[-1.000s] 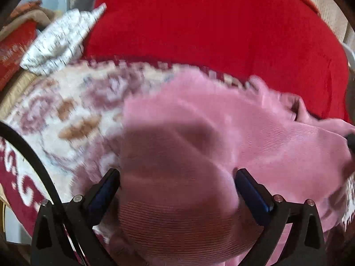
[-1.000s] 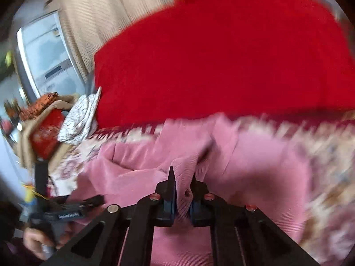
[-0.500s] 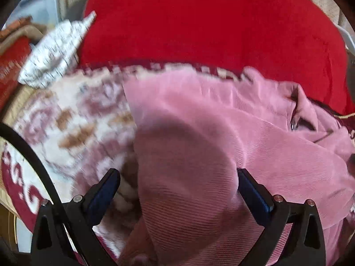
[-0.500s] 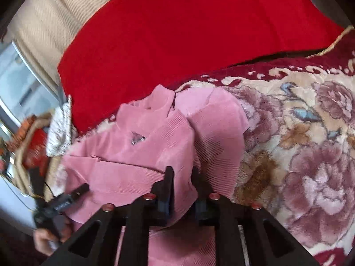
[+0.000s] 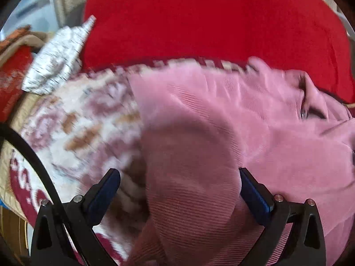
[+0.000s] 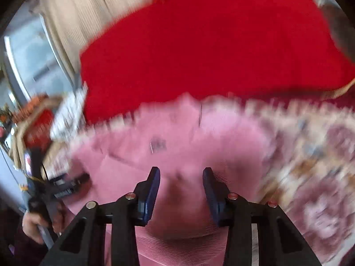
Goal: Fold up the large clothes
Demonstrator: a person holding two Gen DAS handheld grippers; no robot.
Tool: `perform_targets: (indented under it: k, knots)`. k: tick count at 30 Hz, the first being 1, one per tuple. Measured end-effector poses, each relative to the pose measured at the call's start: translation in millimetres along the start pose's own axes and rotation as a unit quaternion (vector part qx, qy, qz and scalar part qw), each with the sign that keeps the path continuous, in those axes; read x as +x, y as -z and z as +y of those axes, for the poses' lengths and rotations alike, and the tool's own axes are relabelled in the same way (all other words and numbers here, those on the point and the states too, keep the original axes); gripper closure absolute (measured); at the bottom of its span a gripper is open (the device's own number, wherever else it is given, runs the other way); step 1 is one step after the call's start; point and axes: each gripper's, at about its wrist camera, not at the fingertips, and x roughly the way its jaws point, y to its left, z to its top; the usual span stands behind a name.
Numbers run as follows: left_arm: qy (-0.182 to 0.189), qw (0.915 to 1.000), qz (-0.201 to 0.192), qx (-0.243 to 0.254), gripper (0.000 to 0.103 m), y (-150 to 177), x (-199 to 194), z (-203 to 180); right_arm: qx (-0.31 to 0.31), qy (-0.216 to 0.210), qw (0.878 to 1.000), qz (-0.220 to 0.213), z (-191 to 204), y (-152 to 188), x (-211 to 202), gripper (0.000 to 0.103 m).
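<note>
A pink ribbed garment (image 5: 255, 137) lies partly folded on a floral blanket (image 5: 84, 122); it also shows, blurred, in the right wrist view (image 6: 173, 141). My left gripper (image 5: 179, 188) is open wide, low over the garment's near left fold, with cloth bulging between the fingers but not clamped. My right gripper (image 6: 180, 188) is open, its jaws apart over the garment's near edge. The left gripper (image 6: 64, 188) shows in the right wrist view at the far left, in a hand.
A big red cushion (image 5: 210, 20) stands behind the garment. A white patterned cloth (image 5: 55, 59) and a red item (image 5: 13, 82) lie at the far left. Beige curtain (image 6: 88, 13) and a window are behind. The floral blanket (image 6: 310, 155) extends right.
My right gripper has opened and let go of the pink cloth it was pinching, then swung back fast. My left gripper stays open and has shifted slightly.
</note>
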Motion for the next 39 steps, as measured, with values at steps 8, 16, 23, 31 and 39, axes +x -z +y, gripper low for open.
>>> perform_targets:
  k: [8,16,23,31,39]
  knots:
    - [0.003,0.9962,-0.085,-0.017,0.000,-2.2,-43.2,10.1,-0.010,-0.036,0.997,-0.067,7.6,8.5,-38.3,0.049]
    - [0.023,0.9994,-0.016,-0.021,0.000,11.4,-15.9,19.7,-0.015,-0.014,0.999,-0.027,2.7,19.5,-27.9,0.049]
    - [0.002,0.9964,-0.082,-0.019,0.000,12.8,-49.1,24.1,-0.036,-0.044,0.996,-0.075,23.3,16.1,-56.1,0.049]
    - [0.015,0.9997,-0.013,-0.014,0.000,16.0,-20.6,24.1,-0.027,-0.045,0.998,0.015,16.8,24.6,-5.2,0.049]
    - [0.011,0.9936,-0.109,-0.025,0.000,35.8,-81.0,54.5,0.005,-0.086,0.996,-0.030,-7.8,32.0,-60.6,0.041]
